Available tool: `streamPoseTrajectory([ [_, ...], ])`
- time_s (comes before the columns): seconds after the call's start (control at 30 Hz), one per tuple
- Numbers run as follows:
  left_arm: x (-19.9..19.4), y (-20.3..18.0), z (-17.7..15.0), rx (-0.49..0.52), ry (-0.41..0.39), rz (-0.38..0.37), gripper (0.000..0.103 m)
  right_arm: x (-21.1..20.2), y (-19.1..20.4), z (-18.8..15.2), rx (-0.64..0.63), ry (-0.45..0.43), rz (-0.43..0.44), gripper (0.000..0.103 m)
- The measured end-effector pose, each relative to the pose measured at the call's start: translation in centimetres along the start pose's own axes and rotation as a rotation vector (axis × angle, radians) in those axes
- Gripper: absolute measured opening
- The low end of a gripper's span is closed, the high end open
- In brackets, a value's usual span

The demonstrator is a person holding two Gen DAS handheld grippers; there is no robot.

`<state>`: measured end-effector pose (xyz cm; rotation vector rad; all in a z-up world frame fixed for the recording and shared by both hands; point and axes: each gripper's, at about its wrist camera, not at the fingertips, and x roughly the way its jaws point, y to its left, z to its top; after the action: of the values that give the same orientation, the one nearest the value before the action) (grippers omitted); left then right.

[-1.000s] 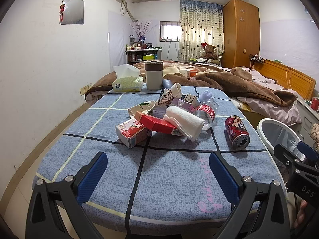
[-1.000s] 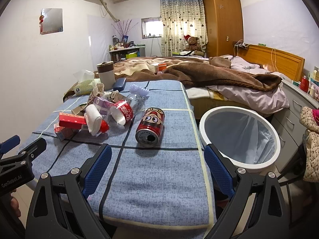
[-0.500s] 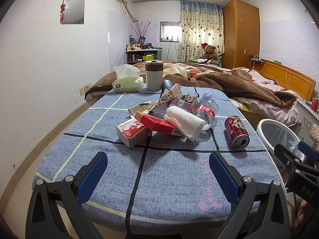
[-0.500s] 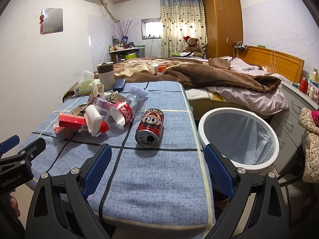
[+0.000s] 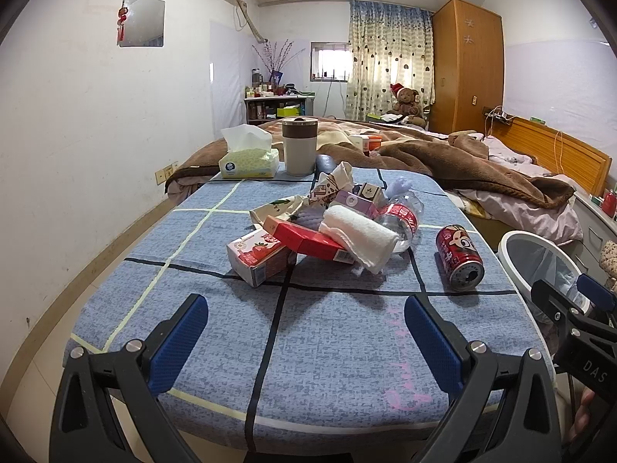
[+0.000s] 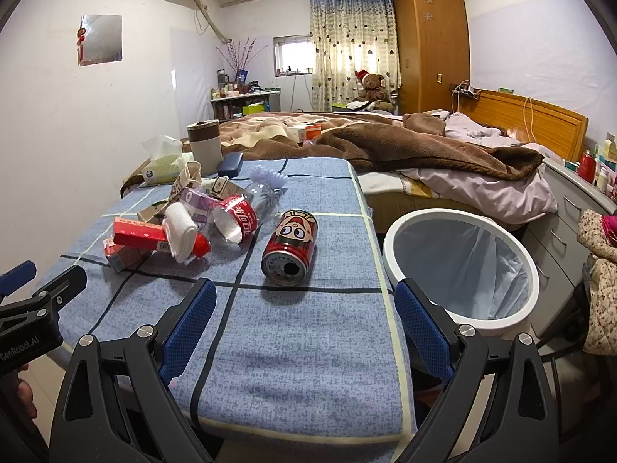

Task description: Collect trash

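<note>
The can (image 6: pixel 290 247) lies on its side on the blue table cover (image 6: pixel 308 339), its open mouth facing the right gripper (image 6: pixel 304 320), straight ahead of it and a little way off. Off to that gripper's right, beside the table edge and below it, stands the white bin (image 6: pixel 461 268) with its liner (nothing in it that I can make out). To the left of the can sits the heap of trash (image 5: pixel 327 227): a strawberry carton (image 5: pixel 258 256), a flat red box (image 5: pixel 308 237), a rolled white cloth (image 5: pixel 360 237) and a crushed plastic bottle (image 5: pixel 401 220), all touching or leaning on one another. That heap is dead ahead of the left gripper (image 5: pixel 304 343).

Both grippers hang over the near edge of the table with their jaws wide apart and nothing between them, so by my reading nothing has been picked up and the job is at its very start. The likeliest first move is the right gripper going forward to close across the can's body, which may roll if nudged, then swinging right to drop it over the bin.
</note>
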<state>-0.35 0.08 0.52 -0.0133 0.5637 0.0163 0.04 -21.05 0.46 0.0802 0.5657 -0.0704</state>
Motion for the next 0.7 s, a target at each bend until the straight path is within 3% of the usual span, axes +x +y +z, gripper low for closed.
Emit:
streamPoseTrajectory([
  [0.7, 0.0, 0.25, 0.02, -0.004, 0.001, 0.003, 0.103, 0.12, 0.17, 0.01, -0.003, 0.0, -0.001, 0.096],
])
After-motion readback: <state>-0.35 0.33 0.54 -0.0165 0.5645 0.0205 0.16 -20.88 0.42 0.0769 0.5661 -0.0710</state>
